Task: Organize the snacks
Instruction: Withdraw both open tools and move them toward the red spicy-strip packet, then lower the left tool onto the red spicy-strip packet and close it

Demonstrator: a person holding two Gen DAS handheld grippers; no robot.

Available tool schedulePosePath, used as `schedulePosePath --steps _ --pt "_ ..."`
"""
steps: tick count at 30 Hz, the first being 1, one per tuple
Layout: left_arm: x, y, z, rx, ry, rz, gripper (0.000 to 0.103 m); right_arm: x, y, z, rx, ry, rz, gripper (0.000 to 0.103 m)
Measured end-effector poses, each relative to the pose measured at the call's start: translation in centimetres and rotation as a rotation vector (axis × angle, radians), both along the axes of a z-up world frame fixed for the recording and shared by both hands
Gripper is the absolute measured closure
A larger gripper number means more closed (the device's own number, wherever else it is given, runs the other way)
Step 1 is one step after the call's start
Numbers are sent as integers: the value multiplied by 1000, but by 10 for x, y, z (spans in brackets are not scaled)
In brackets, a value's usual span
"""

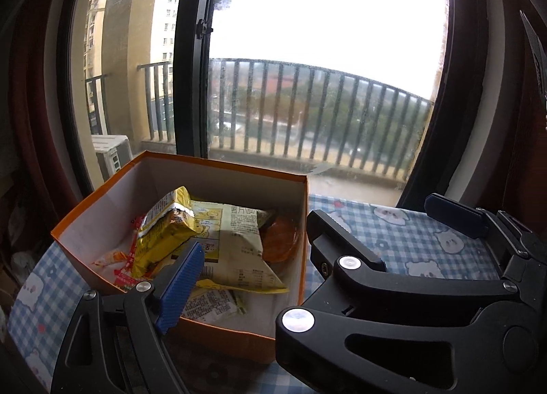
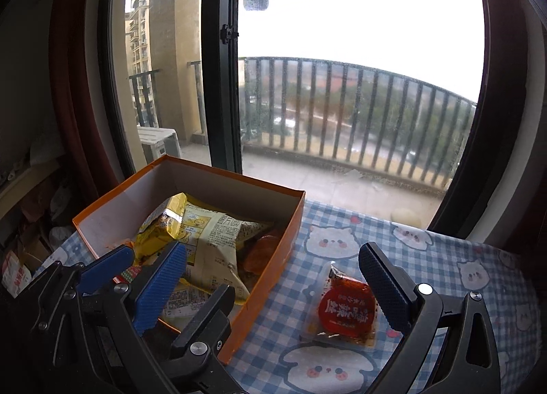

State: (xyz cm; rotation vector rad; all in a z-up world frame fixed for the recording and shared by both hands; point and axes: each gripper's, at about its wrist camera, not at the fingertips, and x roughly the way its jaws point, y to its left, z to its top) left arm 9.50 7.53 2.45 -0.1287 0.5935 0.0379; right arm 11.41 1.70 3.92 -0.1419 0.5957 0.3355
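From the left gripper's camera, an orange cardboard box with white inside walls [image 1: 85, 209] sits on a blue and white checked cloth with white animal faces [image 1: 393, 233]. The box is on the left, near a big window with a dark frame [image 1: 191, 69].

The snacks lie inside the box. A shiny yellow bag [image 1: 160, 233] leans on a pale yellow bag with small print [image 1: 239, 243]. A round orange snack in a clear wrap [image 1: 280, 240] sits by the right wall. A red and white packet [image 1: 119, 267] lies at the left.

The left gripper [image 1: 273, 250] is over the near side of the box. Only its left blue pad [image 1: 181, 288] shows, and it touches nothing. The right gripper [image 1: 386, 223] is just to the right, in front, and hides the other finger. Its jaws are wide apart over the cloth.

From the right gripper's camera, the same box is on the left. A small clear packet with a round red label [image 2: 342, 308] lies flat on the cloth, just right of the box. It shows between the right gripper's two spread fingers, which hold nothing. The left gripper is at the near left, and its fingers are apart too.
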Motion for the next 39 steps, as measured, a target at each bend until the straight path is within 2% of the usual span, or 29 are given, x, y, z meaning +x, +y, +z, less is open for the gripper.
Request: schedulePosePath --steps 4,11,22,32,39 --pt "6 -28 -3 20 7 -14 15 3 -29 -3 18 -6 -10 1" --pt "32 -68 -16 42 66 -51 15 22 -73 -15 23 24 -25 1" --pt "76 -123 -52 73 176 -110 15 63 -129 -49 -73 136 -50 1" --pt "108 -141 -88 100 241 -118 15 98 -162 -92 -60 263 -112 1" --pt "123 -138 -113 104 304 -110 15 113 -166 -118 -58 324 -108 1"
